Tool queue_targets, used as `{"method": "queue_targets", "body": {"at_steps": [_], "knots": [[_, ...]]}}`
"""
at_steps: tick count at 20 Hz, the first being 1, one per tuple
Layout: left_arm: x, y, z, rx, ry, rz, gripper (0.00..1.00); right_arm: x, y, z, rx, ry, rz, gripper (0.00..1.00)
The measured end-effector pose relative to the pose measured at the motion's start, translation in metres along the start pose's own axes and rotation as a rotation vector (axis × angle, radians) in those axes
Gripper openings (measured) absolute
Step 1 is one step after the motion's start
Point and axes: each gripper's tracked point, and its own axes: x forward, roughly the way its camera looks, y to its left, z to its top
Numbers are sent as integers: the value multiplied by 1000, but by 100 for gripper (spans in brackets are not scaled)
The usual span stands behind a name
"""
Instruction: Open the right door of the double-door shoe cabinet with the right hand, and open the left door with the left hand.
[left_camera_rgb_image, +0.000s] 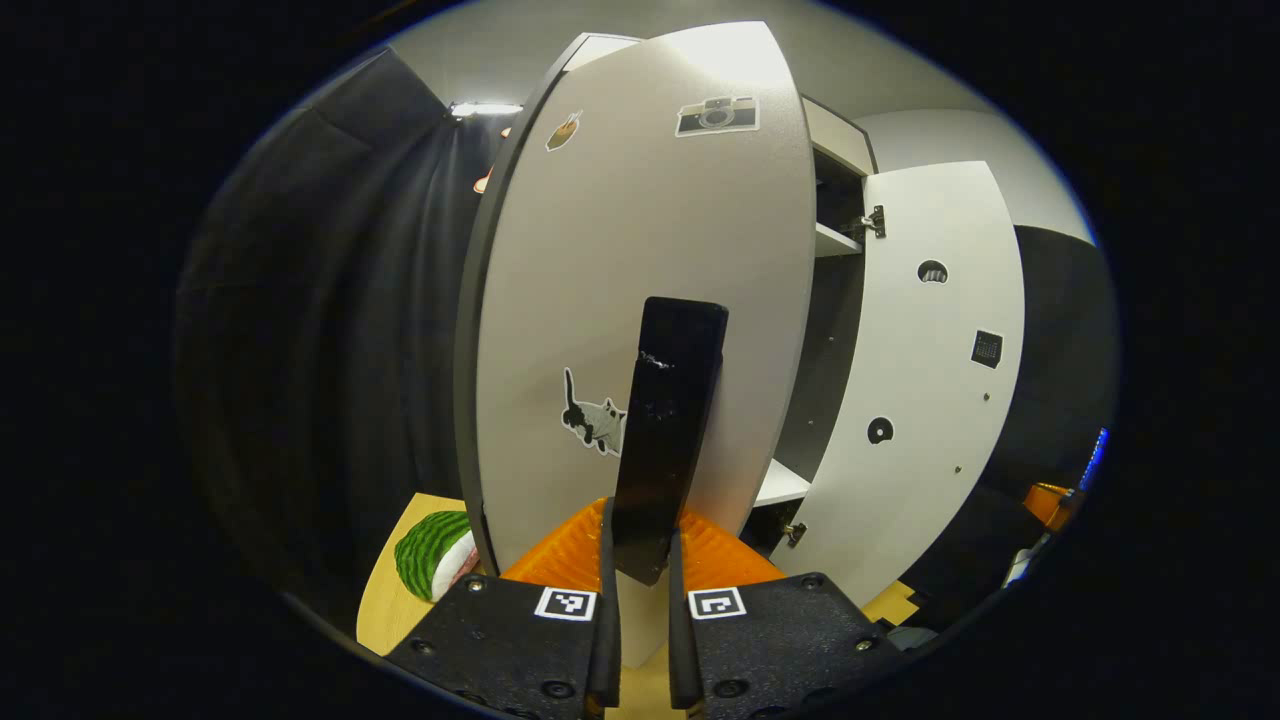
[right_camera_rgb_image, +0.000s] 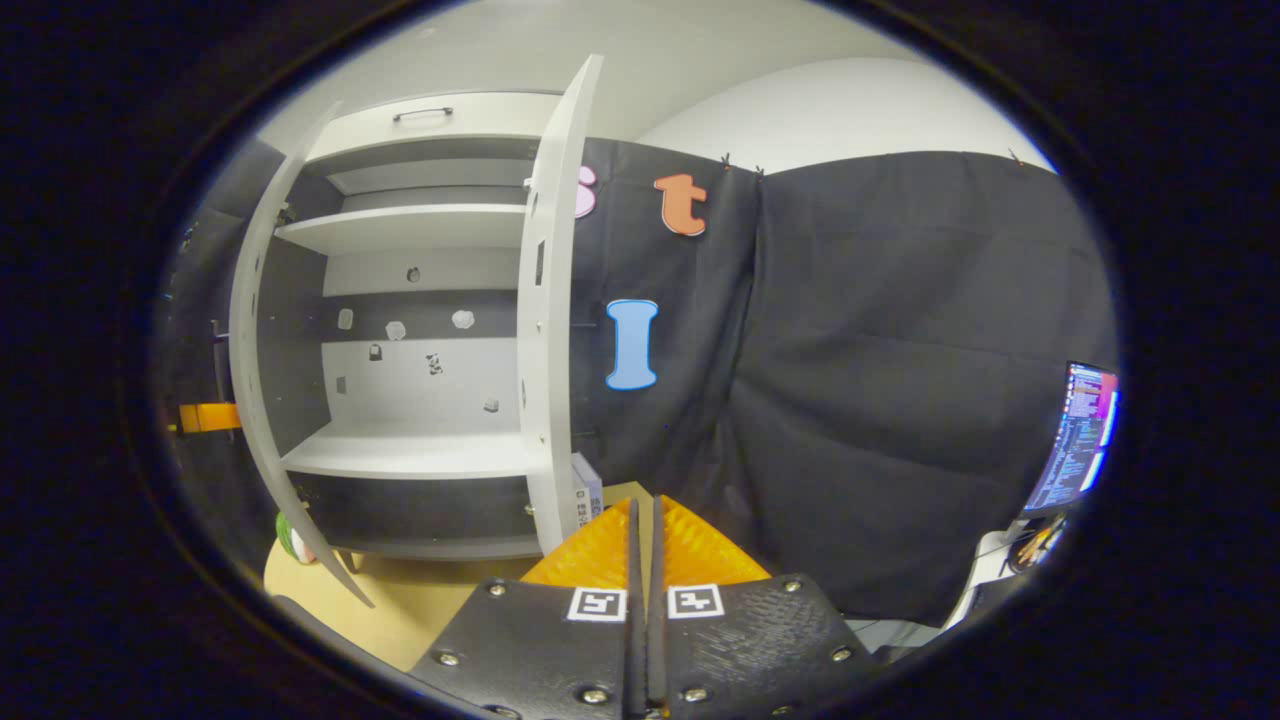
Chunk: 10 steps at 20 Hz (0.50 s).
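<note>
The shoe cabinet's left door (left_camera_rgb_image: 640, 250) is grey with stickers and stands swung out right in front of the left gripper view. Its black upright handle (left_camera_rgb_image: 670, 420) runs down between the fingers of my left gripper (left_camera_rgb_image: 640, 575), which is shut on it. The right door (left_camera_rgb_image: 930, 380) stands wide open, inner face showing, with shelves (left_camera_rgb_image: 835, 240) between the doors. In the right gripper view the cabinet (right_camera_rgb_image: 420, 330) is open, the left door (right_camera_rgb_image: 255, 350) and right door (right_camera_rgb_image: 545, 330) both swung out. My right gripper (right_camera_rgb_image: 645, 525) is shut on nothing, near the right door's edge.
A green striped, melon-like thing (left_camera_rgb_image: 432, 548) lies on the wooden surface (right_camera_rgb_image: 400, 600) by the left door's foot. A small box (right_camera_rgb_image: 588, 488) stands behind the right door. Black cloth (right_camera_rgb_image: 880, 380) hangs to the right, with a lit monitor (right_camera_rgb_image: 1085, 435) at the far right.
</note>
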Motion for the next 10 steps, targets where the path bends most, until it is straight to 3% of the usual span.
{"method": "queue_targets", "body": {"at_steps": [10], "knots": [[-24,22,1,-55,26,-23,19,0,52,-6,-11,11,73,1]]}}
